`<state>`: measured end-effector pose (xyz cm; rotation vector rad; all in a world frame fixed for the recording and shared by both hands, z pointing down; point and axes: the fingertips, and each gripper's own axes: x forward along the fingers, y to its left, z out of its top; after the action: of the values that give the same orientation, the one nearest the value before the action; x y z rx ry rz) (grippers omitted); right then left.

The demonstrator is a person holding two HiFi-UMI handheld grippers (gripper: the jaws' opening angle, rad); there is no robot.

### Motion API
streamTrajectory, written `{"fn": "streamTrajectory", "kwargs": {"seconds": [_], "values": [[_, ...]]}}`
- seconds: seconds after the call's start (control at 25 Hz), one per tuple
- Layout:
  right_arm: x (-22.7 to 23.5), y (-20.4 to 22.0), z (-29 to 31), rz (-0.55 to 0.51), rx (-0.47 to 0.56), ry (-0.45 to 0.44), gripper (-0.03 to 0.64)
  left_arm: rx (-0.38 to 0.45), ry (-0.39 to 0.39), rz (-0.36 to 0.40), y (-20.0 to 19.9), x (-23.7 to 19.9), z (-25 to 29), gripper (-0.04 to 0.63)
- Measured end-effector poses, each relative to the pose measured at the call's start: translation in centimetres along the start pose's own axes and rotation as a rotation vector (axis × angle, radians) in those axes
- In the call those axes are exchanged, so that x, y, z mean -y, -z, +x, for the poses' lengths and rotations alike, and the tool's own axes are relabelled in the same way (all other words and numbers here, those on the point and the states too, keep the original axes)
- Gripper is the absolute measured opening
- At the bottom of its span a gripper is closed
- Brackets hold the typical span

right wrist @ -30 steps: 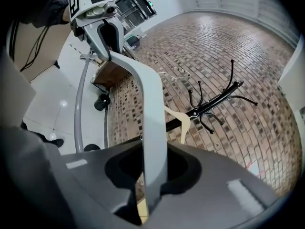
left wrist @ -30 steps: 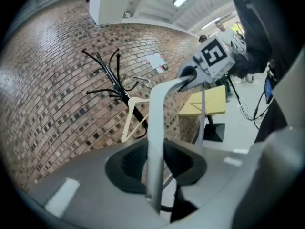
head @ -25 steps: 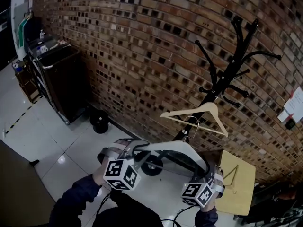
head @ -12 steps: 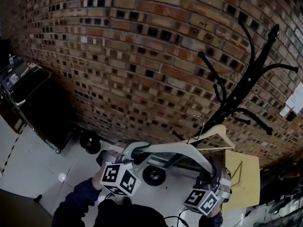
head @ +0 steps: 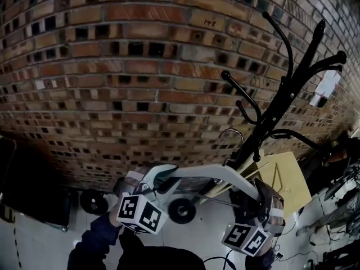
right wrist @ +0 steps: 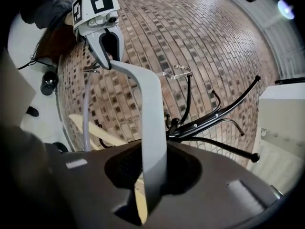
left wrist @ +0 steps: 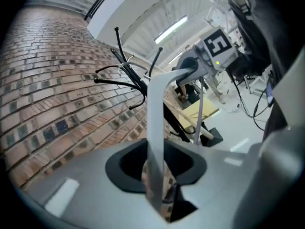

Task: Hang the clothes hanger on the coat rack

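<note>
I hold a pale grey clothes hanger [head: 208,174] by its two ends. My left gripper [head: 153,180] is shut on its left end and my right gripper [head: 256,198] on its right end. Each gripper view shows the hanger's arm [left wrist: 155,123] [right wrist: 151,128] clamped between the jaws and arching away to the other gripper. The metal hook [head: 231,134] [right wrist: 175,71] points up, just left of the black coat rack [head: 281,97] and below its lower curved arm. The rack's arms [left wrist: 125,75] [right wrist: 217,116] fan out in front of the brick wall.
A brick wall [head: 112,66] stands close behind the rack. A wooden hanger [right wrist: 93,131] hangs low on the rack. A tan board [head: 289,179] leans at the right. A cart wheel [head: 181,210] and a round black object [head: 90,201] are on the floor.
Both grippers have carried the hanger up and toward the rack. Its hook now sits up among the lower arms, and the view has swung up onto the wall.
</note>
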<state>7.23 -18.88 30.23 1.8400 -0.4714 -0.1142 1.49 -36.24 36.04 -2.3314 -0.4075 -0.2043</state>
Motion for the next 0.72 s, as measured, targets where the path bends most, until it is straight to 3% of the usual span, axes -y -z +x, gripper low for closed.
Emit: {"fn": "streamTrajectory", "kwargs": {"seconds": [0.08,0.32,0.56,0.72], "values": [[-0.1,-1.6,0.6,0.009,-0.06,0.021,0.074,0.044,0.044,-0.001,0.8,-2.1,0.3,0.115],[0.0,-5.1,0.0,0.082,-0.293,0.088,0.074,0.203,0.234,0.149,2.4,-6.7,2.5,0.117],[1.6,-6.2,-0.3,0.143,-0.457,0.139,0.072,0.32,0.336,0.252,0.4,-9.9,5.3,0.117],[3.9,-5.5,0.3,0.139,-0.537,0.147,0.069,0.368,0.379,0.257,-1.8,-11.1,7.9,0.117]]}}
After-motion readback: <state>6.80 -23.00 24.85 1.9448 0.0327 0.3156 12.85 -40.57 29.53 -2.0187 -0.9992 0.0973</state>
